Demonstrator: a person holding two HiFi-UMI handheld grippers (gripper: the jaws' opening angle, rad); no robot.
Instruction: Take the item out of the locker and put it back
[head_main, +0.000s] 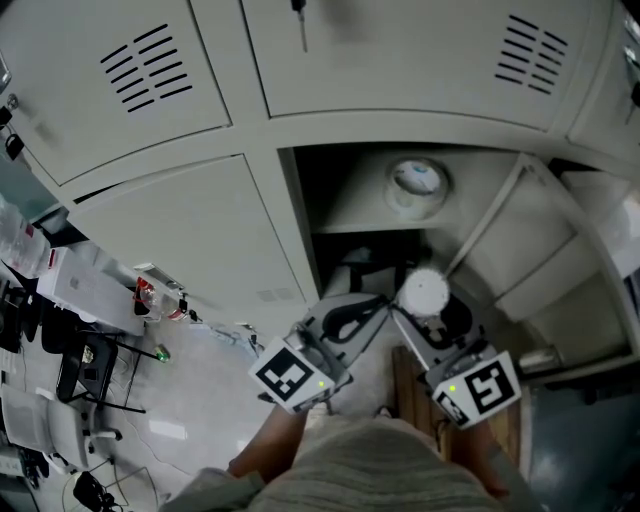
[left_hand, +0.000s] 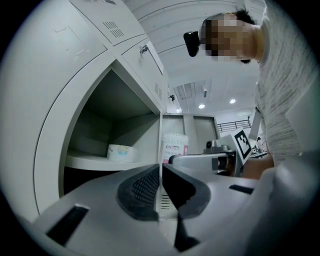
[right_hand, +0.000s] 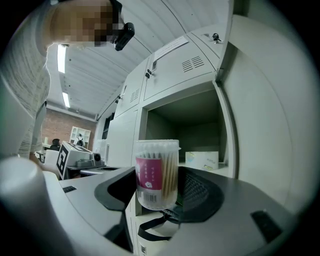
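Observation:
A clear round tub of cotton swabs (right_hand: 157, 172) with a pink label and white lid (head_main: 424, 292) stands upright between the pads of my right gripper (right_hand: 157, 192), which is shut on it. It is held just outside the open locker compartment (head_main: 360, 195). The left gripper view shows the tub (left_hand: 174, 147) beside the locker's edge. My left gripper (left_hand: 160, 186) is shut with nothing in it; it hangs left of the right gripper (head_main: 428, 315), in front of the lower compartment.
On the open compartment's shelf (head_main: 350, 215) rests a round white container (head_main: 418, 187), (left_hand: 120, 152), and a pale box (right_hand: 202, 160). The locker door (head_main: 540, 250) stands open at the right. A black strap (right_hand: 155, 225) shows in the dark lower compartment. Neighbouring locker doors (head_main: 190, 240) are closed.

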